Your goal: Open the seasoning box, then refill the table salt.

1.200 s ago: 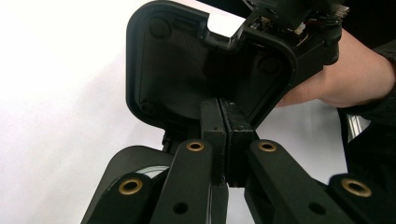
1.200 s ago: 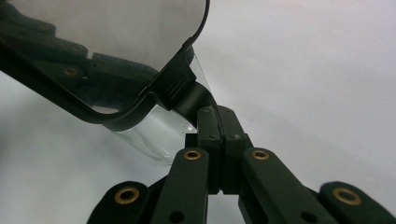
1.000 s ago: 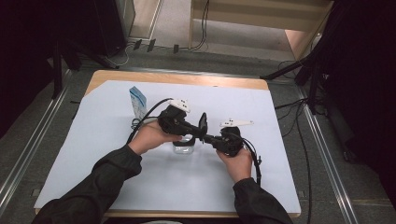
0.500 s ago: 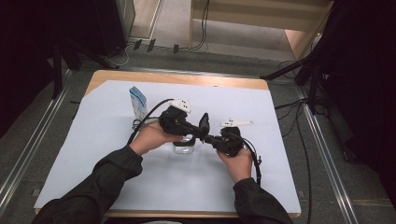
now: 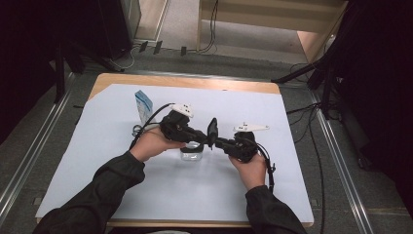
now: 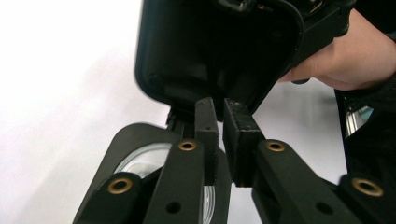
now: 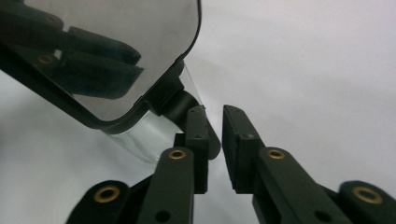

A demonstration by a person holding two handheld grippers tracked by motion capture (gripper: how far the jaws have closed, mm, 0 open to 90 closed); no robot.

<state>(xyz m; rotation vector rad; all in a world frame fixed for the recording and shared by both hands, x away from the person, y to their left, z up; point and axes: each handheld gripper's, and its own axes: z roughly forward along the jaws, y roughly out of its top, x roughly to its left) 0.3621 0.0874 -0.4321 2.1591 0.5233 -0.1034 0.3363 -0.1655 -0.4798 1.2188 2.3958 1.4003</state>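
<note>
Mirror (image 5: 213, 130) upright at mid-table above a clear glass (image 5: 192, 152), flanked by left gripper (image 6: 220, 105) and right gripper (image 7: 214, 114); both jaws have just been opening, a narrow gap with nothing between. Probably light, stiff, slick, breakable: best held by the black frame or stem

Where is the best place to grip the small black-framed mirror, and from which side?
Probably the short black neck under the mirror: it is narrow, while the mirror itself is wide and flat. Come level, from the neck's side.
</note>
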